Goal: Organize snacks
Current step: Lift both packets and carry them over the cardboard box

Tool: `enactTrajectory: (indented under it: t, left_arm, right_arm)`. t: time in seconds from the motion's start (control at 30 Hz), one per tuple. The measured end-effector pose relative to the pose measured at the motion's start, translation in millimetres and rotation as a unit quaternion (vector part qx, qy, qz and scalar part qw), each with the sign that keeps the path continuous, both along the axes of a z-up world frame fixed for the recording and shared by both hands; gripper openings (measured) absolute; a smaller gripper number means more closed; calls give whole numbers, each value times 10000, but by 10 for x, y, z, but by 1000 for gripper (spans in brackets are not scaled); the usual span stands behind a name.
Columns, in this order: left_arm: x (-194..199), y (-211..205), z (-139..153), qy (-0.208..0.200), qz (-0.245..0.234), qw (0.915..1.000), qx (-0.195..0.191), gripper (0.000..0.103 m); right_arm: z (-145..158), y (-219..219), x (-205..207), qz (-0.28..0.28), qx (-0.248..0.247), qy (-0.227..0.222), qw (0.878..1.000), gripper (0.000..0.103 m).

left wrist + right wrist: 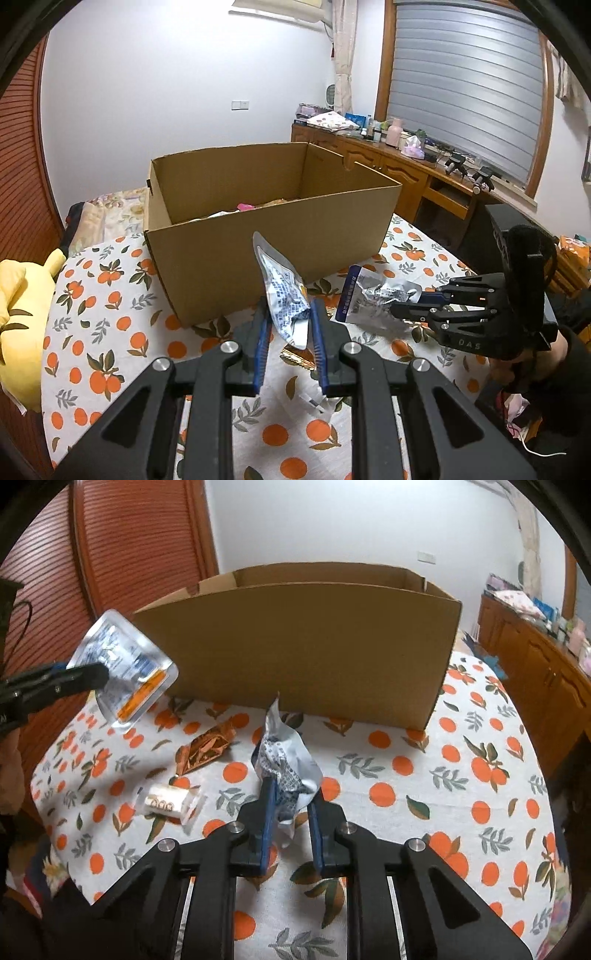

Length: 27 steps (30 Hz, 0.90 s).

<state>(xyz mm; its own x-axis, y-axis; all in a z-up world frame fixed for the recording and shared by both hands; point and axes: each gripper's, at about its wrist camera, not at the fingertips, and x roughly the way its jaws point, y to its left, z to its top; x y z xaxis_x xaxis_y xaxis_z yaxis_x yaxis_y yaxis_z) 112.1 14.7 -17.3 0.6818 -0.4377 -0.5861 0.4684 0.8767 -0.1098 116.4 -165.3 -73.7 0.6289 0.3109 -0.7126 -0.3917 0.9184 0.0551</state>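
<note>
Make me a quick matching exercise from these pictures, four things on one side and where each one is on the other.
Things:
1. flat silver packet
2. crumpled silver packet
3. small white roll snack
4. cardboard box

Places:
A. lying loose on the tablecloth
B. standing at the far side of the table
C. held up in the left gripper
D. pinched in the right gripper

Pairs: 1-C, 2-D, 3-A, 4-B

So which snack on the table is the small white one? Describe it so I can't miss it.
Start at the cardboard box on the orange-print tablecloth. In front of it, toward the left, lies a crumpled copper wrapper; just nearer the camera is the white snack, a small roll in clear plastic, the only loose item that isn't foil.
</note>
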Motion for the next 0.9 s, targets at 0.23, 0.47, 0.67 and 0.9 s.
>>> enactTrajectory:
  t: [0.23, 0.47, 0.67, 0.9]
  left_arm:
    - [-8, 4, -37, 43, 25, 10000, -7, 18]
    - [-47, -10, 110, -141, -3, 9999, -47, 18]
    - [-2, -42, 341, -354, -22, 9993, -103, 18]
    - [123, -60, 592, -574, -18, 9983, -64, 18]
  right_arm:
    - [20, -46, -3, -20, 206, -40, 9998, 14]
    - [234, -60, -87, 36, 258, -316, 9992, 14]
    - [500, -102, -144, 76, 231, -591, 9980, 14]
    - [842, -148, -144, 63, 187, -992, 9949, 14]
